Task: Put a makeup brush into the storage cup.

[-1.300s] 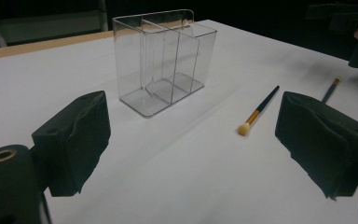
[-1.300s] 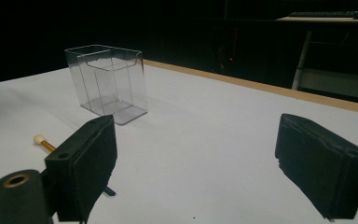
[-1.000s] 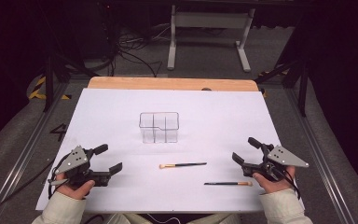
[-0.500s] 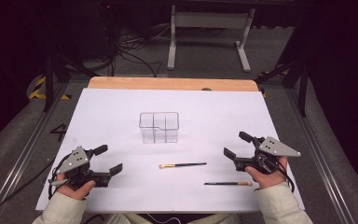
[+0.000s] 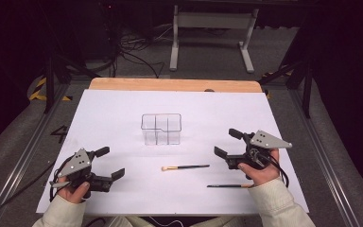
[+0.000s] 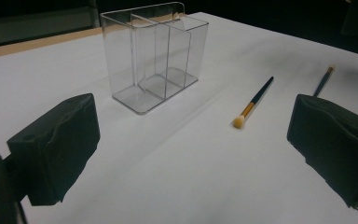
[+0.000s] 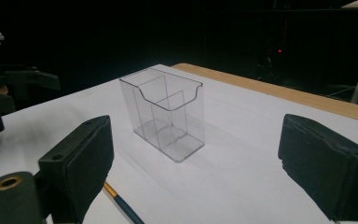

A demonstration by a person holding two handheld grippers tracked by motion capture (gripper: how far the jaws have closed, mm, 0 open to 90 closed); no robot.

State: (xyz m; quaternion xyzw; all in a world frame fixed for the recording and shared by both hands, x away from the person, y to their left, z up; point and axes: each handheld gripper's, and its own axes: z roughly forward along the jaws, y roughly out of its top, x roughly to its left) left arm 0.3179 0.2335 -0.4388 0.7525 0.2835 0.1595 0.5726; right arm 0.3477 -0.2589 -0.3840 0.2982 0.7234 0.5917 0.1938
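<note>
Left gripper (image 5: 108,164) fingers just spreading, empty, right gripper (image 5: 229,143) fingers apart, empty, seemingly above brush (image 5: 185,167)

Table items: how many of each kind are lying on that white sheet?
Slim dark-handled makeup brushes: 2, one with a pale tip, one nearer the edge
Clear plastic divided holder: 1
Total: 3

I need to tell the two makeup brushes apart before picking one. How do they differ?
The nearer-centre brush has a pale, fluffy tip pointing to the high view's left; the brush by the right hand has a dark tip at its left end and a brownish right end. The first lies in front of the clear organizer, the second nearer the table edge. Both lie flat, roughly parallel, with dark slim handles, untouched.
</note>
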